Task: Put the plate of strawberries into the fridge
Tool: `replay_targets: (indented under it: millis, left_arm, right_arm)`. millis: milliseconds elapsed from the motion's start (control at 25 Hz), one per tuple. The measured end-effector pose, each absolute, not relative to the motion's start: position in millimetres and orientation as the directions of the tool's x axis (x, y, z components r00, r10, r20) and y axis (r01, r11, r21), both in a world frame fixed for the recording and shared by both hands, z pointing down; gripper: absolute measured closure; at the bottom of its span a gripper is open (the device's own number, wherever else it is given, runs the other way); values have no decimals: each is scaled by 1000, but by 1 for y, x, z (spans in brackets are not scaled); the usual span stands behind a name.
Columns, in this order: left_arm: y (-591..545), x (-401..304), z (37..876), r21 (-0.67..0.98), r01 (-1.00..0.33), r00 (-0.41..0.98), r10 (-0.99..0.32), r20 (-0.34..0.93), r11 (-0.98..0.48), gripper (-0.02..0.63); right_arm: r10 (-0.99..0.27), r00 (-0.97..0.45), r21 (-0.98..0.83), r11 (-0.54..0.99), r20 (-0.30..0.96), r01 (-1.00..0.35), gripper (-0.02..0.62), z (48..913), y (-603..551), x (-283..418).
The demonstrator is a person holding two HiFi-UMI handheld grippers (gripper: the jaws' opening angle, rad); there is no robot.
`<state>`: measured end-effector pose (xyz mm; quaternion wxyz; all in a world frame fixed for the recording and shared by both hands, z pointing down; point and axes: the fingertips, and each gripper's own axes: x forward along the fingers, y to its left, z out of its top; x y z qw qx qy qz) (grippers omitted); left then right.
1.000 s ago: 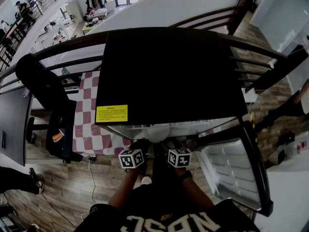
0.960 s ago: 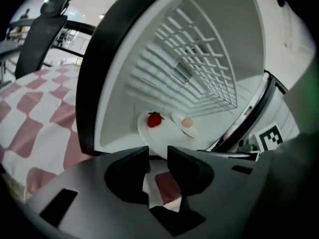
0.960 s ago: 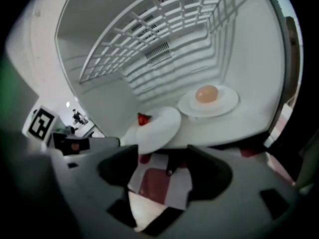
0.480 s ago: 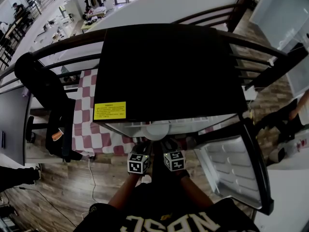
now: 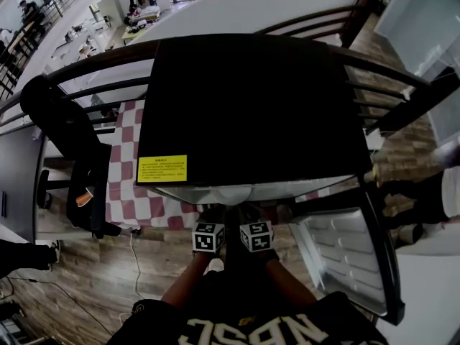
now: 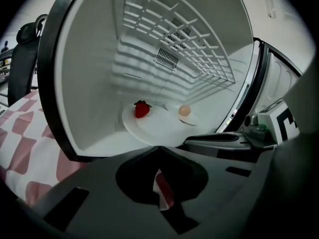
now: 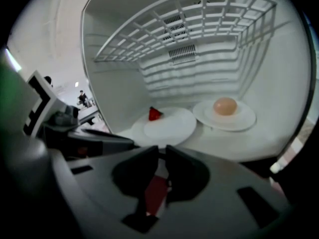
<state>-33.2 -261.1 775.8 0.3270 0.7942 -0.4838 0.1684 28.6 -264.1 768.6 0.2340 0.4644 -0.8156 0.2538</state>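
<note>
A white plate point(image 6: 154, 126) with one red strawberry point(image 6: 142, 109) rests on the floor inside the open fridge point(image 5: 251, 106). It also shows in the right gripper view, plate point(image 7: 169, 126) and strawberry point(image 7: 155, 114). My left gripper point(image 6: 158, 149) and right gripper point(image 7: 162, 151) hover side by side just outside the fridge's mouth, short of the plate's near rim. Their jaws have just been closing with nothing between them. The left pair meets and the right pair leaves only a sliver. In the head view the left gripper point(image 5: 214, 213) and right gripper point(image 5: 241, 213) sit below the fridge's front edge.
A second white plate point(image 7: 224, 117) holding a pale egg point(image 7: 225, 106) sits right of the strawberry plate. A wire shelf point(image 7: 189, 29) spans the fridge above both. The fridge door point(image 5: 345, 257) hangs open at the right. A checked cloth point(image 5: 126, 192) and a black chair point(image 5: 65, 135) stand left.
In the head view the two marker cubes have drawn closer together and rolled. Both hands have stayed at the fridge's mouth.
</note>
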Motion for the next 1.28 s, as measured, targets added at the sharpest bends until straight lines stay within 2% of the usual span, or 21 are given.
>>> replay_targets:
  millis: [880,1120,1280]
  left_arm:
    - [-300,-41,764,404,-890,434,-663,610,-211,586]
    - [-271,-47,725,395,-878,460,-709,535,-271,586]
    - [-232,-54,681,379,-860,494,-745,448,-342,586]
  right_arm:
    - [-662,-414,-211,368,624,-906,540,769,-317,20]
    - [-719,-393,-233,316,574,-920,540,734,-290,30]
    - [-778,-392,-251,305,491,-919,551,691,-244,29]
